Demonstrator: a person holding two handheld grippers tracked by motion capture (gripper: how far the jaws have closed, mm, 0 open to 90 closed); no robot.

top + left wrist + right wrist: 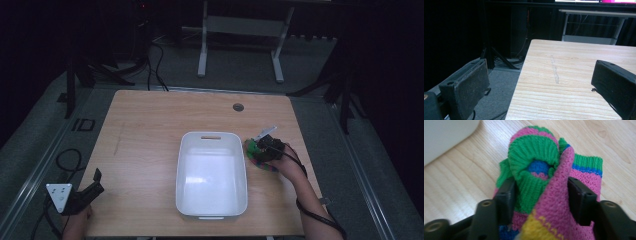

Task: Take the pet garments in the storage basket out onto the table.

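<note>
The white bin [212, 175] in the middle of the counter [145, 130] looks empty, so nothing seems packed yet. Just right of the bin, the right hand-held gripper [541, 192] has its jaws closed on a bunched knitted sock [544, 170] lying on the wood. The left hand-held gripper [541, 85] waits wide apart at the near left corner. Lifting and dropping the sock into the bin probably remains.

This is looking like a lab or recording studio rather than a home. Black curtains [30, 60] are enclosing a lone wooden table [150, 130] on grey carpet [240, 65], while cables [155, 65] and dark stands [80, 75] are crowding the floor behind it.
</note>
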